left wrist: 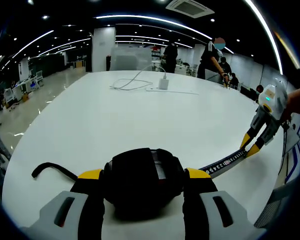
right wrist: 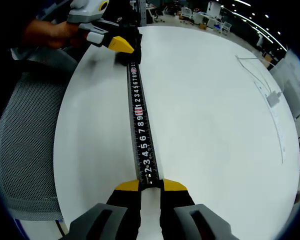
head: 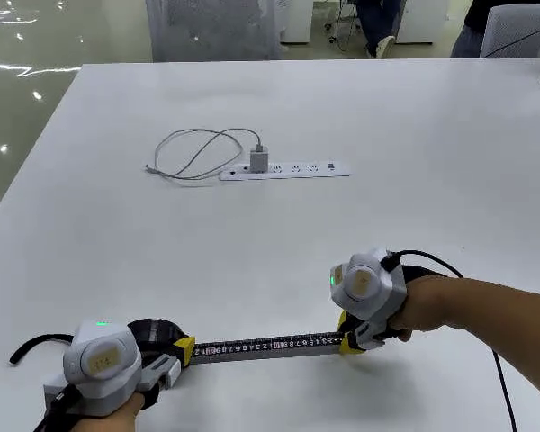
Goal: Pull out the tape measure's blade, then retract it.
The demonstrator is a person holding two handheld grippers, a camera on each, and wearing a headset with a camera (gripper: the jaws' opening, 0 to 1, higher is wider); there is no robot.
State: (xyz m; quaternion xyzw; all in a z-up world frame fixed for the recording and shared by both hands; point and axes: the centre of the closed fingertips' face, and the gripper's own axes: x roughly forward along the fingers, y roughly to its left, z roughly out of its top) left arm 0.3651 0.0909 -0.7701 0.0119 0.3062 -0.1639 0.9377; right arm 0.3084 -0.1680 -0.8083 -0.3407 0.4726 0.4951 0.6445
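Our left gripper (left wrist: 144, 173), held low, clamps the tape measure's case (head: 153, 331); our right gripper (right wrist: 150, 186) (forearm (head: 504, 317) reaching across the table (head: 342, 108)) pinches the extended blade (right wrist: 139, 115).

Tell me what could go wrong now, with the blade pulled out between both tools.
1. The right tool pinches only the tip of the blade; if it slips, the blade may whip back toward the case.
2. The left tool holds the rounded black case by its sides; a hard pull might drag it out.
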